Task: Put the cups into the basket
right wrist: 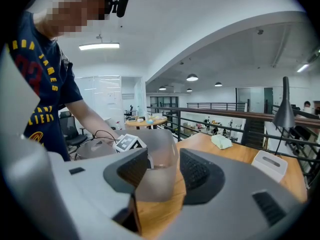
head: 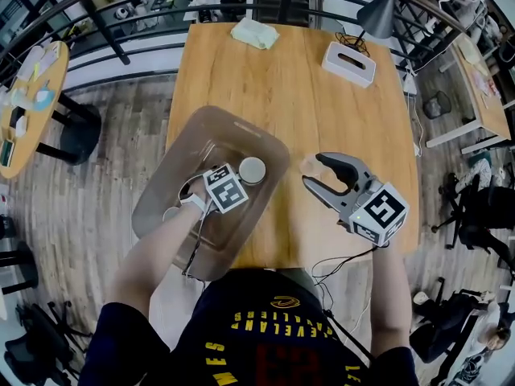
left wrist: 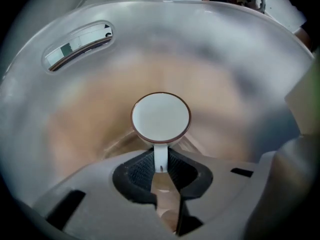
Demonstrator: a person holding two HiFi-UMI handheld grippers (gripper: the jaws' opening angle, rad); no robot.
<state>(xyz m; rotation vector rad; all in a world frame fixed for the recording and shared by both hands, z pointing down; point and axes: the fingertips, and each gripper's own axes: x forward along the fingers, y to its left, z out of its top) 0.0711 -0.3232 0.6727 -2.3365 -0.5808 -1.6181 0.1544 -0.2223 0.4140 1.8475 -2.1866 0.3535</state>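
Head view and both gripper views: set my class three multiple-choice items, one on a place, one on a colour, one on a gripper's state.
1. Where is the cup?
A. On a tissue box
B. Inside the basket
C. On the floor

2. What colour is the cup's rim?
A. Brown
B. Green
C. Blue

3. How is the right gripper?
A. Shut on a cup
B. Shut on a cloth
C. Open, nothing between its jaws

Answers:
1. B: the left gripper grips the cup's handle with the basket's walls all around.
2. A: a thin brown ring edges the white cup.
3. C: its jaws stand apart, with only the table and basket beyond.
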